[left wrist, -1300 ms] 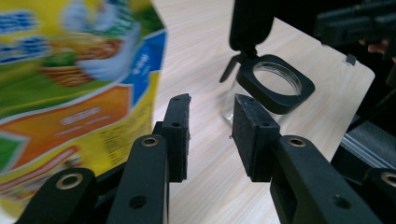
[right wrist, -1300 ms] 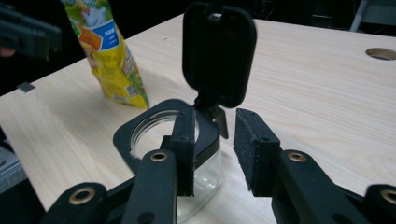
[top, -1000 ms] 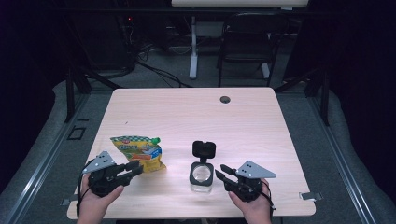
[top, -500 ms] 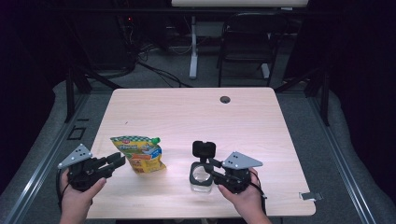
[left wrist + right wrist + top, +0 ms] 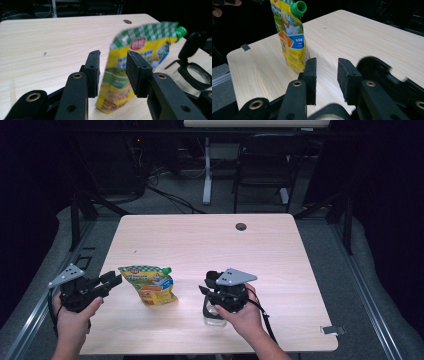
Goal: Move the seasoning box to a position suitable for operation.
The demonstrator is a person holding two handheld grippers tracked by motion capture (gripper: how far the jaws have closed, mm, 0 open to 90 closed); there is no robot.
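A yellow and green spouted pouch (image 5: 149, 285) stands upright on the wooden table (image 5: 210, 240); it also shows in the left gripper view (image 5: 130, 65) and the right gripper view (image 5: 290, 37). My left gripper (image 5: 112, 280) is off its left side, and its jaws have just been opening; between the pads (image 5: 112, 57) there is only air, the pouch being farther on. My right gripper (image 5: 206, 287) hovers open (image 5: 327, 65) over a glass jar (image 5: 214, 315) with a black flip lid (image 5: 193, 47), its pads holding nothing.
A round cable hole (image 5: 241, 226) sits near the table's far edge. A chair and desk legs stand behind the table on the grey floor. A strip of tape (image 5: 332, 330) marks the front right corner.
My left gripper has let go of the pouch and drawn back to the left. The right gripper has moved left and up over the jar.
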